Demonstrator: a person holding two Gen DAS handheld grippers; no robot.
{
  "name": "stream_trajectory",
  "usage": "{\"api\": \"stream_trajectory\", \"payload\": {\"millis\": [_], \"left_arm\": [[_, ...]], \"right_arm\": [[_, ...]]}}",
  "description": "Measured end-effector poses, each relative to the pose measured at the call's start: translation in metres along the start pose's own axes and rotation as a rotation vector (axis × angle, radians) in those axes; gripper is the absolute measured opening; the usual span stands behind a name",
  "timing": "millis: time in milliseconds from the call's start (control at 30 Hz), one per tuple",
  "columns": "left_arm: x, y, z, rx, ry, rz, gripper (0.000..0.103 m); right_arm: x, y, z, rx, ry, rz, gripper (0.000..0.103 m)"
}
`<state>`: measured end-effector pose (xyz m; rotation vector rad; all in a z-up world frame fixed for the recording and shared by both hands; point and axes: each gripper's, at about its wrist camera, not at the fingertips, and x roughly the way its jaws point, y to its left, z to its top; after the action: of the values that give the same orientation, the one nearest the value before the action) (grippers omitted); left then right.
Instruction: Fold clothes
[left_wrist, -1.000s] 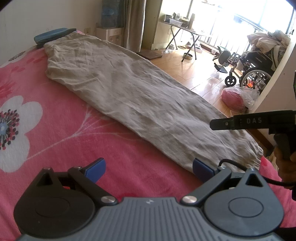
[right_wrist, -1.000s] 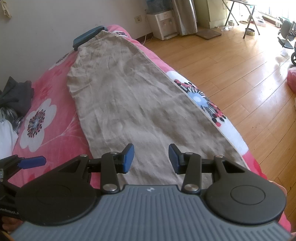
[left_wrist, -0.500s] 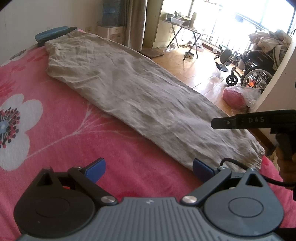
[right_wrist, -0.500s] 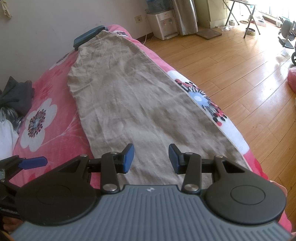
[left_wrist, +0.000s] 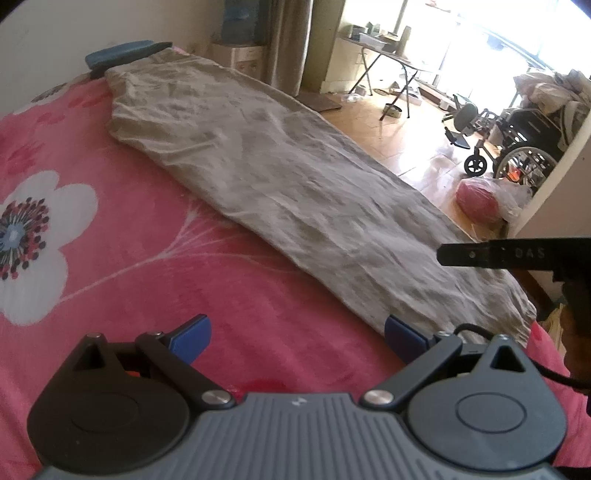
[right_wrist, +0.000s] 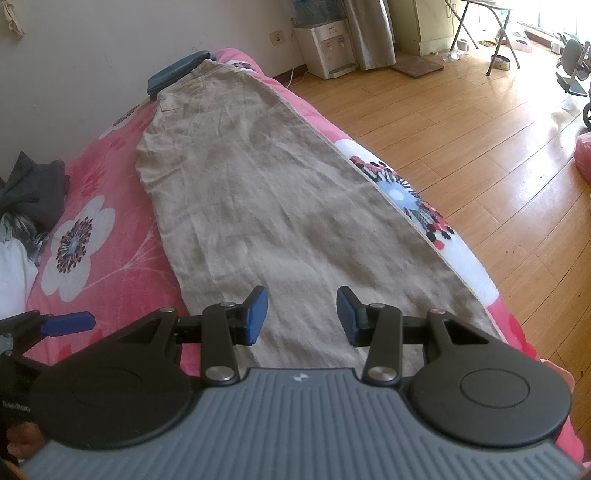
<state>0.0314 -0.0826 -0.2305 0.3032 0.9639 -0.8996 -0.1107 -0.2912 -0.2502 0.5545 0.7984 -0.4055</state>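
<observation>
A long beige linen garment (left_wrist: 295, 177) lies flat along the pink floral bed (left_wrist: 110, 258), its near hem by the bed's right edge; it also shows in the right wrist view (right_wrist: 280, 206). My left gripper (left_wrist: 295, 338) is open wide and empty, over the pink blanket just left of the near hem. My right gripper (right_wrist: 301, 319) is open and empty, hovering above the garment's near end. The right gripper's finger (left_wrist: 491, 253) shows at the right in the left wrist view.
A dark blue cushion (right_wrist: 181, 70) sits at the garment's far end. Dark and white clothes (right_wrist: 26, 206) lie at the bed's left. The wooden floor (right_wrist: 461, 129) drops off right of the bed, with a water dispenser (right_wrist: 325, 46), folding table and wheelchair (left_wrist: 517, 147) beyond.
The left gripper's view has shifted slightly, so the garment sits a little further right and lower. The right gripper has barely moved. Both stay open.
</observation>
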Motion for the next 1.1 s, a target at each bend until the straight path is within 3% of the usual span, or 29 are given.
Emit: {"api": "stream_trajectory", "payload": {"millis": [367,833,1100], "left_arm": [[0.009,0.005,-0.003,-0.029,0.074,0.043,0.101],[0.024,0.005,-0.015,-0.033,0.180,0.177,0.101],[0.031,0.002,-0.017,-0.056,0.222,0.195,0.101]], "right_arm": [[0.000,0.001,-0.001,-0.001,0.002,0.002,0.041],[0.003,0.014,-0.008,-0.061,0.038,0.060,0.043],[0.007,0.010,-0.014,-0.083,0.068,0.060,0.044]]}}
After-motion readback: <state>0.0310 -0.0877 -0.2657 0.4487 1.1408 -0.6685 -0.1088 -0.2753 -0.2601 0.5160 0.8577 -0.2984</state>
